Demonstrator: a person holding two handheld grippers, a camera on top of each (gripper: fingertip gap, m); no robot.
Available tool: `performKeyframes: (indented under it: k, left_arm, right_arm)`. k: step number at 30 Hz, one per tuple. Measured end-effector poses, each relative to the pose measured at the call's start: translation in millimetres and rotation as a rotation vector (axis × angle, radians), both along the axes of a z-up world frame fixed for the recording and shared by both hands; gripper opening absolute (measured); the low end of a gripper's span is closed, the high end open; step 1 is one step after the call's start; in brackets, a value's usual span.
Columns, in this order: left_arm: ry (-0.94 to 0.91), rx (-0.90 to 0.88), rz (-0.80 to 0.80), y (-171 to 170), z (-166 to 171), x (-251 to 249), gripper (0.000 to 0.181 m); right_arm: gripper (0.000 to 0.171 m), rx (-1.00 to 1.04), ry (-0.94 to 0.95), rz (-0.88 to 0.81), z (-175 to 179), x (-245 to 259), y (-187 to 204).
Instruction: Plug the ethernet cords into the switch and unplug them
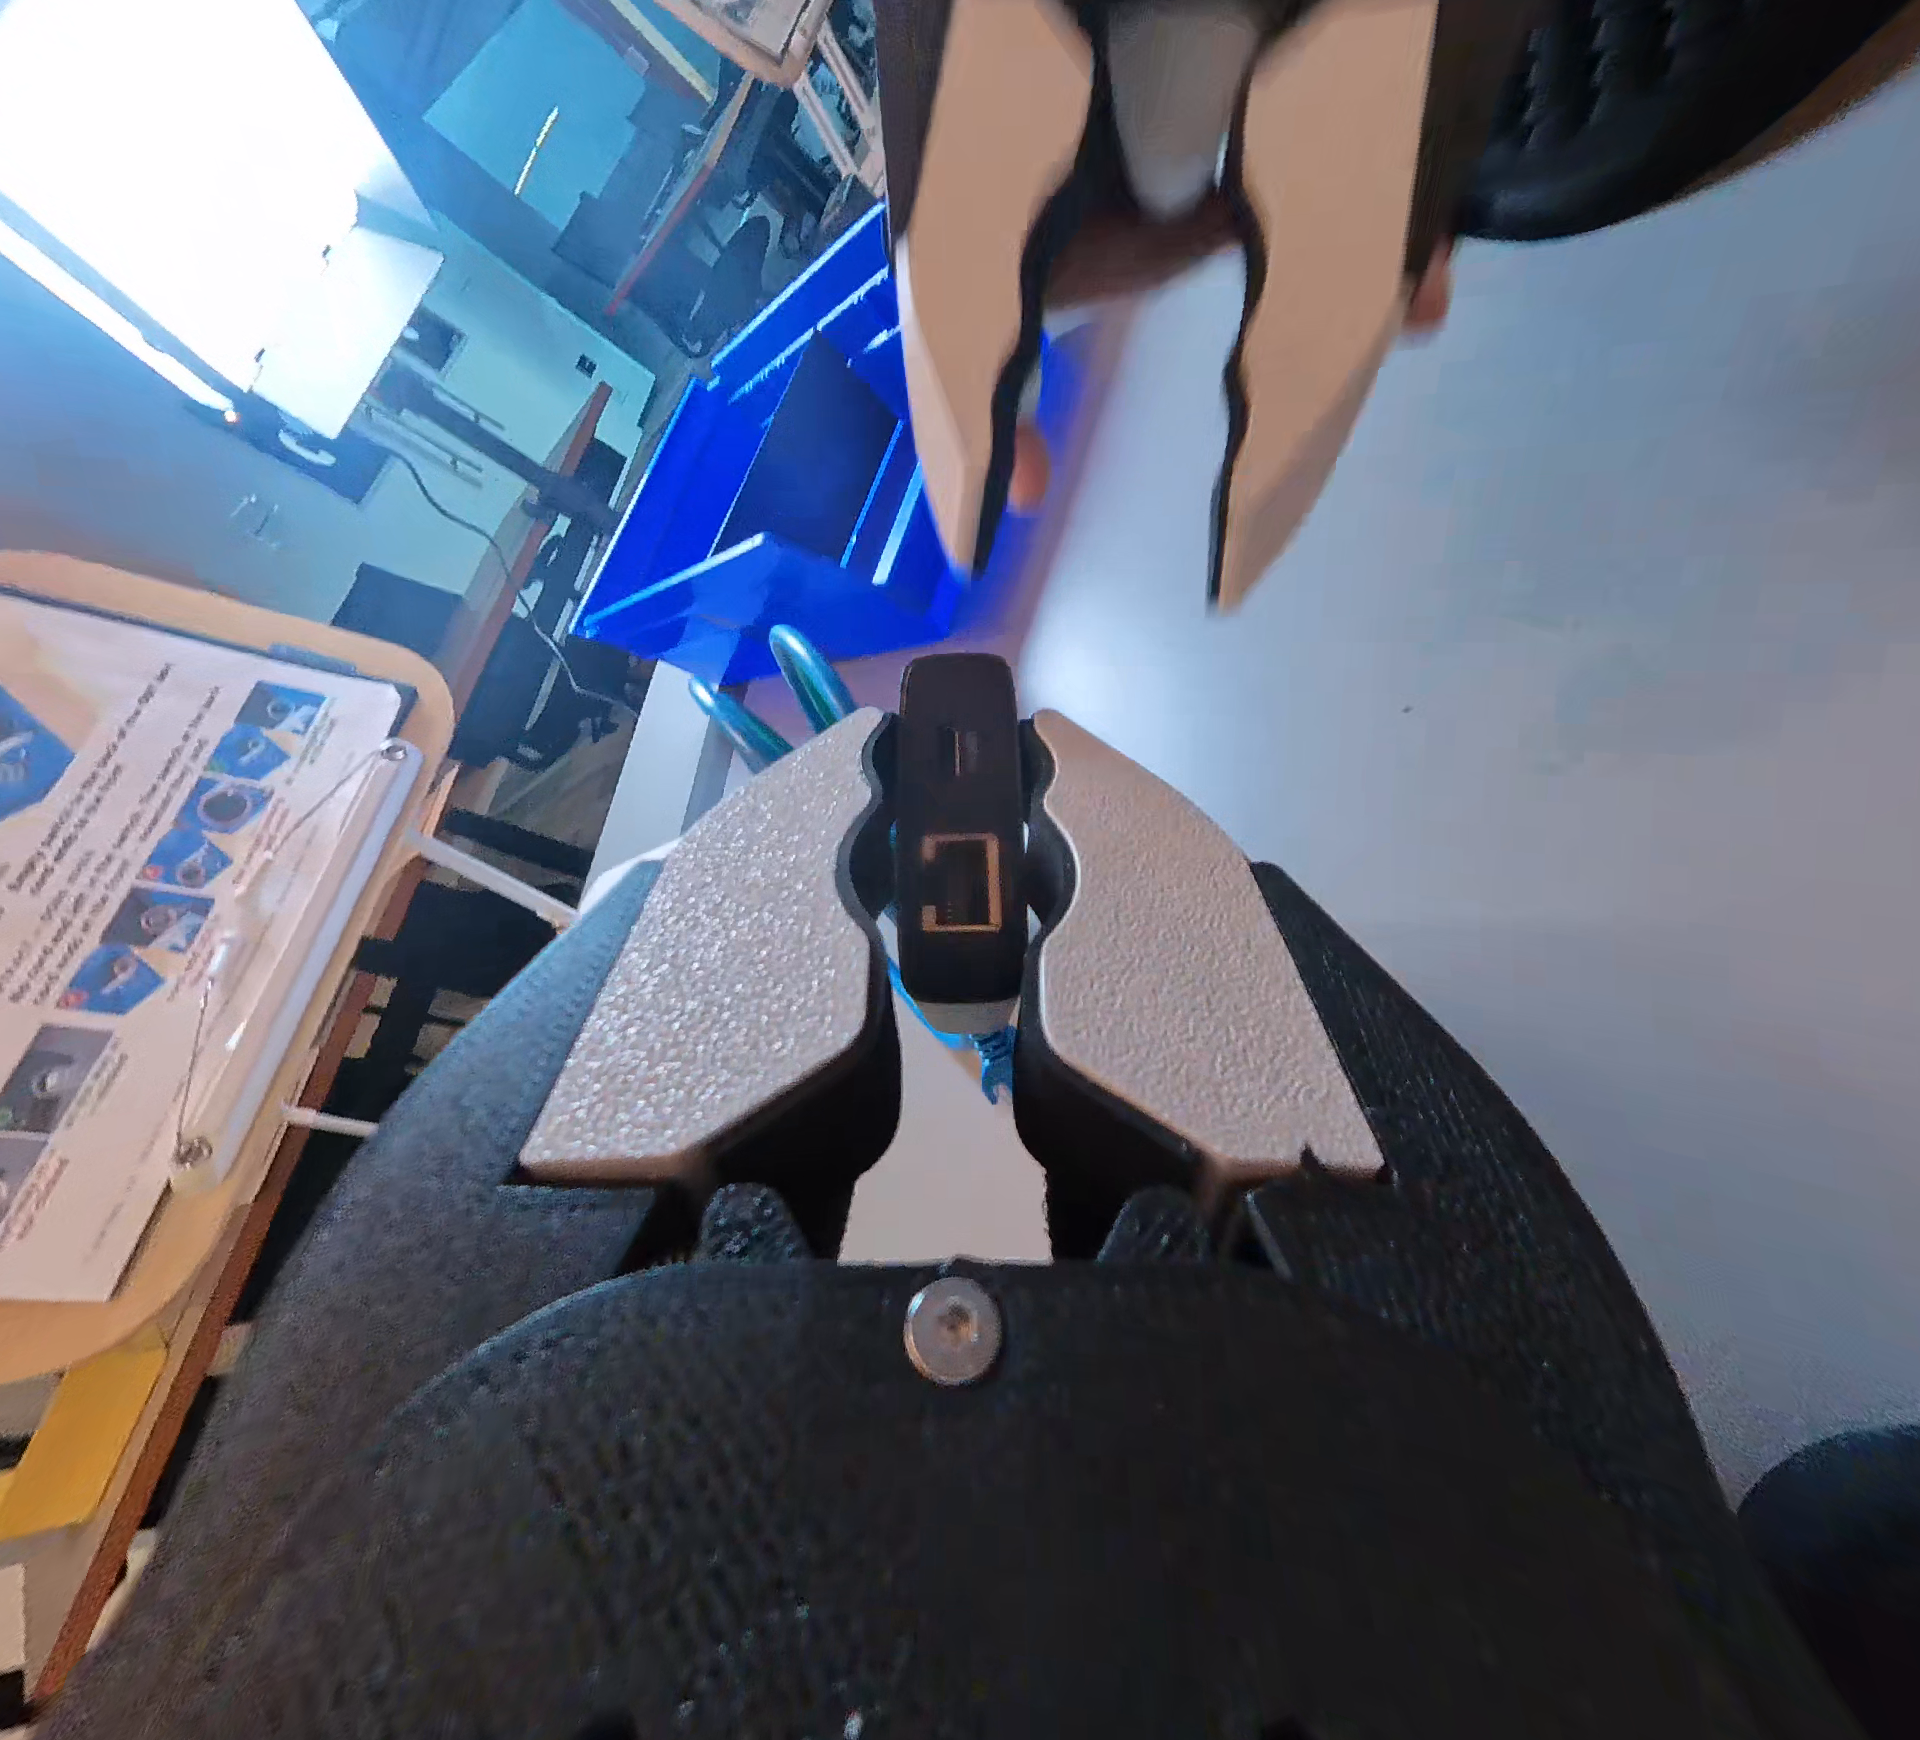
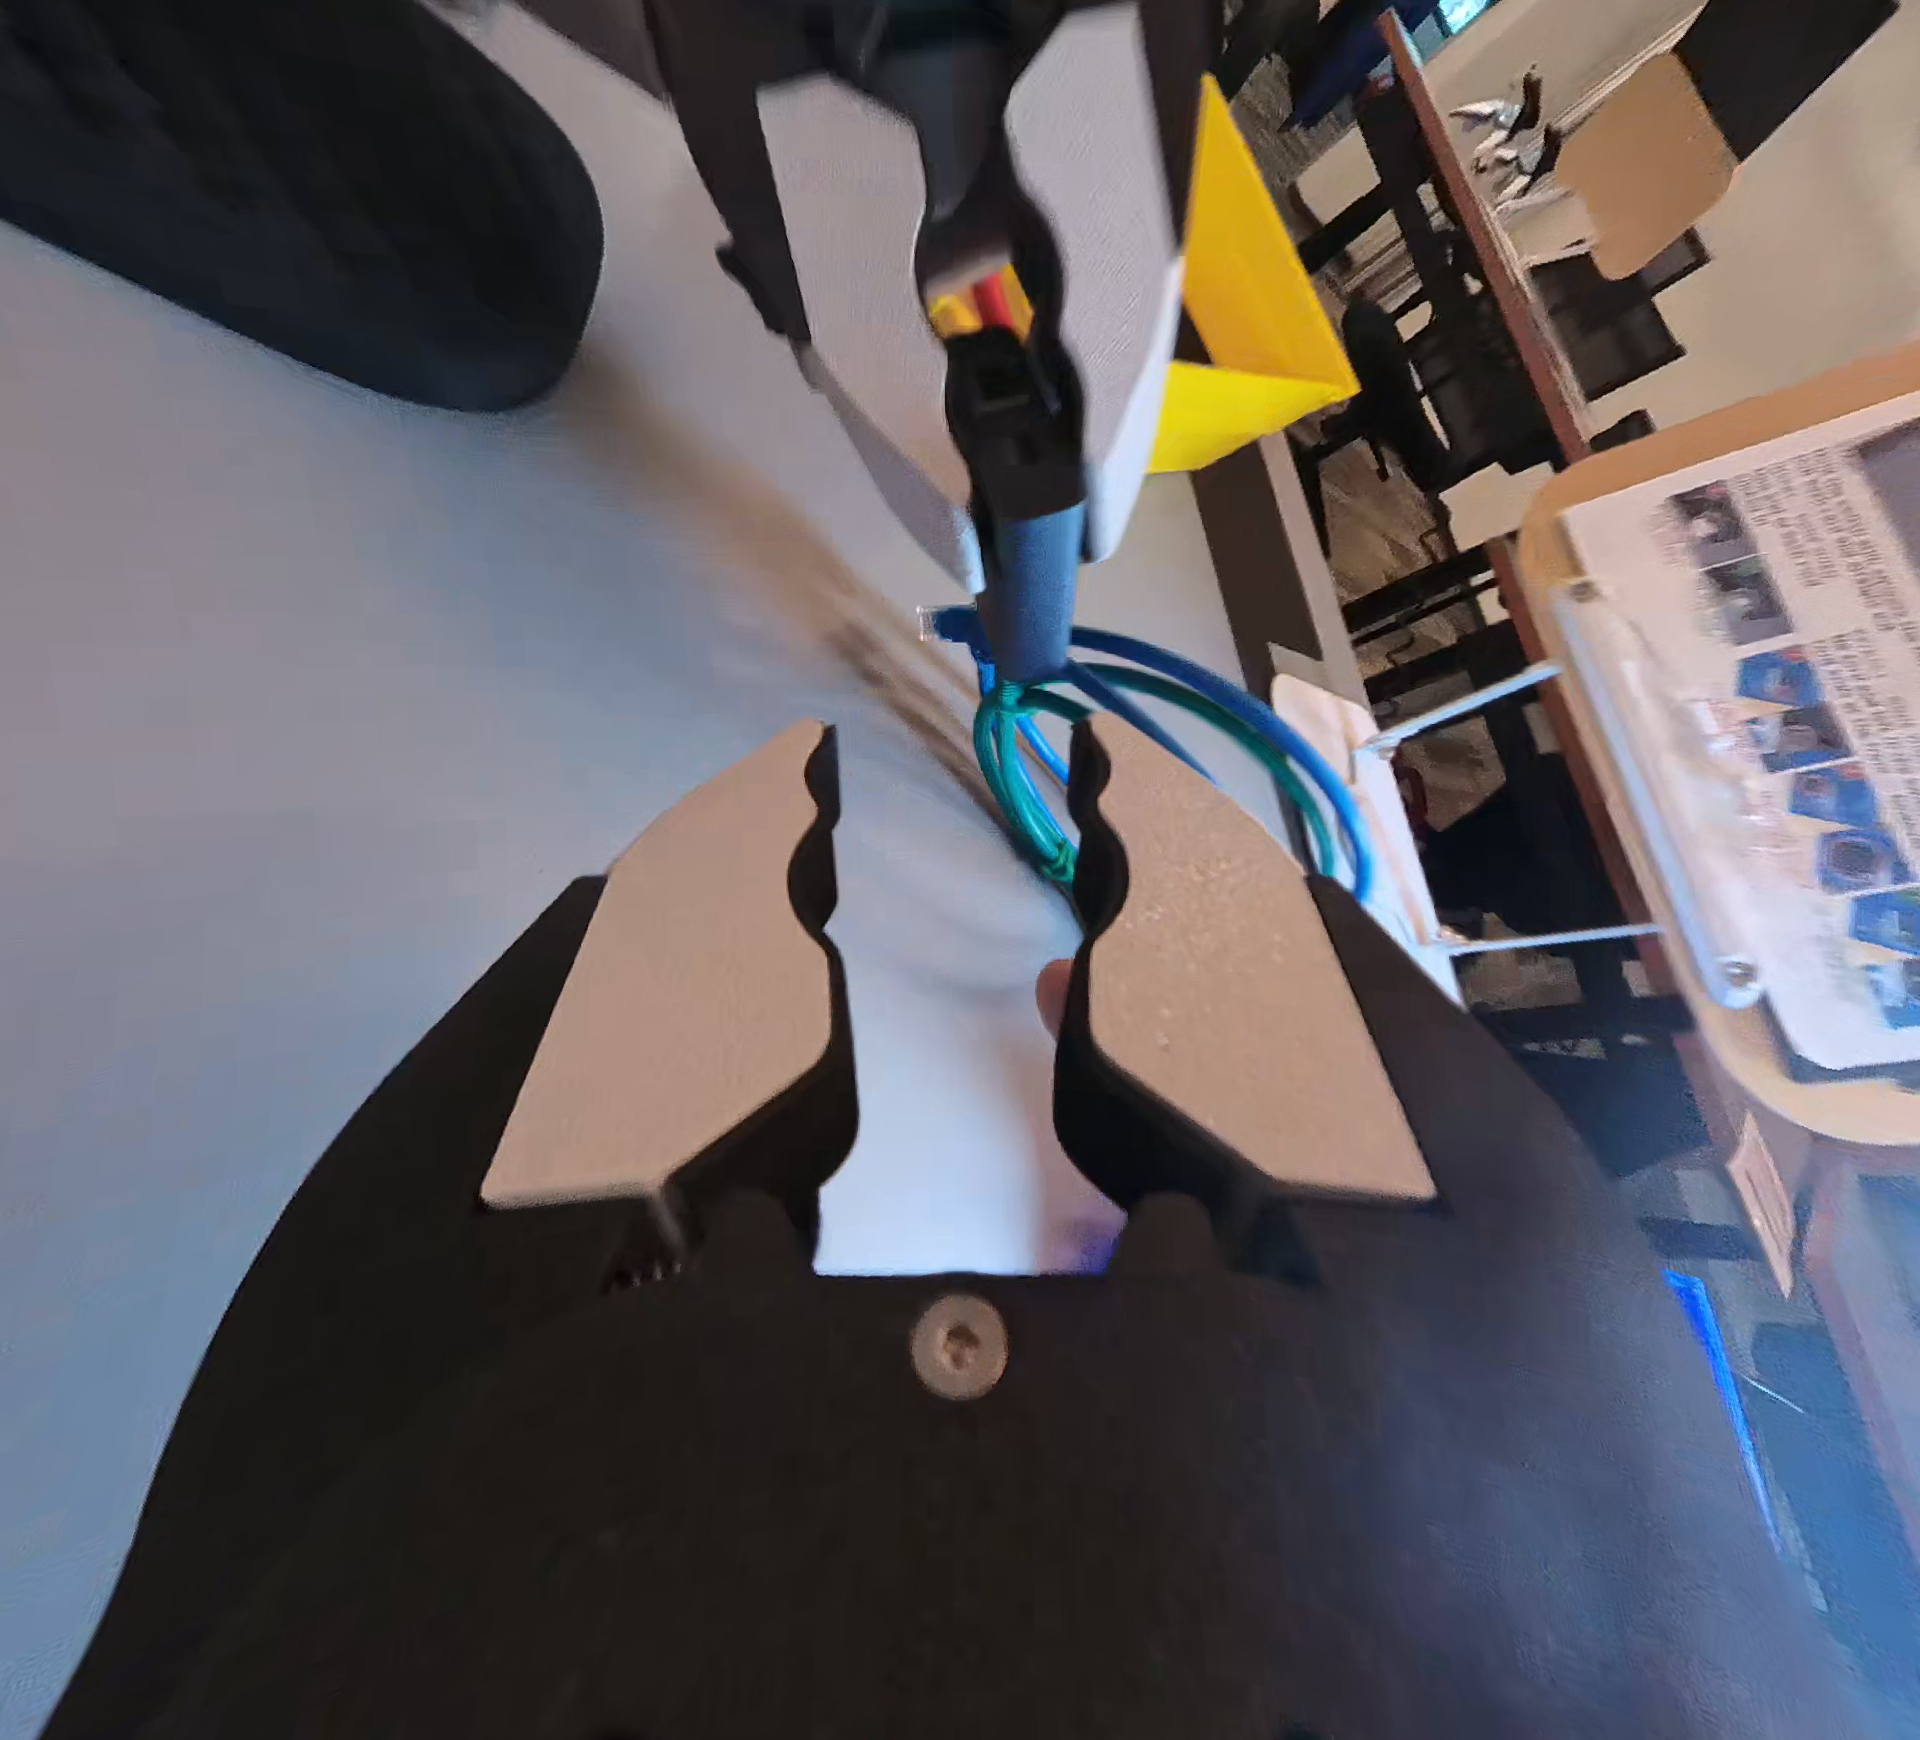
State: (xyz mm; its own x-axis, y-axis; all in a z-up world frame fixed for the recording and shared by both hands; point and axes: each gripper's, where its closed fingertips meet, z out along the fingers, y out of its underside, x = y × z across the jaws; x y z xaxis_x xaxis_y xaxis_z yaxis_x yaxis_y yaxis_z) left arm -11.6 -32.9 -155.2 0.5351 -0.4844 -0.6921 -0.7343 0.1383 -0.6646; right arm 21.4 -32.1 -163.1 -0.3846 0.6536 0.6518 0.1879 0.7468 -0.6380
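In the left wrist view my left gripper (image 1: 961, 740) is shut on a small black switch (image 1: 958, 869), with one port facing the camera. A blue ethernet cord (image 1: 982, 1051) hangs under it. My right gripper (image 1: 1101, 573) hovers beyond it, open, empty and blurred. In the right wrist view my right gripper (image 2: 954, 745) is open and empty above the white table (image 2: 416, 651). The left gripper (image 2: 1034, 547) holds the switch (image 2: 1013, 443) pointing down, just ahead. A coiled green cord (image 2: 1003, 786) and a blue cord (image 2: 1195, 667) lie beneath, with a blue plug (image 2: 940, 622) on the table.
A blue bin (image 1: 790, 485) stands at the table's far edge, and a yellow bin (image 2: 1247, 319) shows behind the left gripper. A large black textured object (image 2: 291, 163) sits on the table. Boards with printed sheets (image 2: 1766, 755) stand beside the table. The gap from one gripper's tips to the other's is roughly 4 cm. Both grippers' tips are roughly 15 cm from the large black textured object (image 2: 291, 163).
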Motion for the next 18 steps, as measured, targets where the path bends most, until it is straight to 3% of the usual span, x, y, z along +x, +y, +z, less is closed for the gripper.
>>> performKeyframes:
  k: [1,6,10,14,18]
  left_arm:
    - [-0.004,0.007,-0.018,-2.2,3.6,5.6,0.021]
    - [-0.023,0.073,-0.134,-16.7,27.3,39.2,0.021]
    - [-0.05,0.078,-0.199,-27.4,32.0,46.7,0.021]
    - [-0.029,0.036,-0.13,-21.9,17.9,31.1,0.022]
    - [0.139,0.019,0.0,-6.4,-7.6,17.4,0.021]
  right_arm:
    - [0.046,0.008,0.008,-0.006,-10.4,-8.6,2.2]
    - [0.04,-0.124,0.142,0.034,-3.9,-30.3,-5.8]
    - [0.022,-0.036,0.165,0.054,1.6,-28.9,-10.9]
    - [0.021,0.119,0.073,-0.019,-7.3,-24.8,0.4]
    - [0.021,0.353,-0.029,-0.156,-18.9,-20.3,21.8]
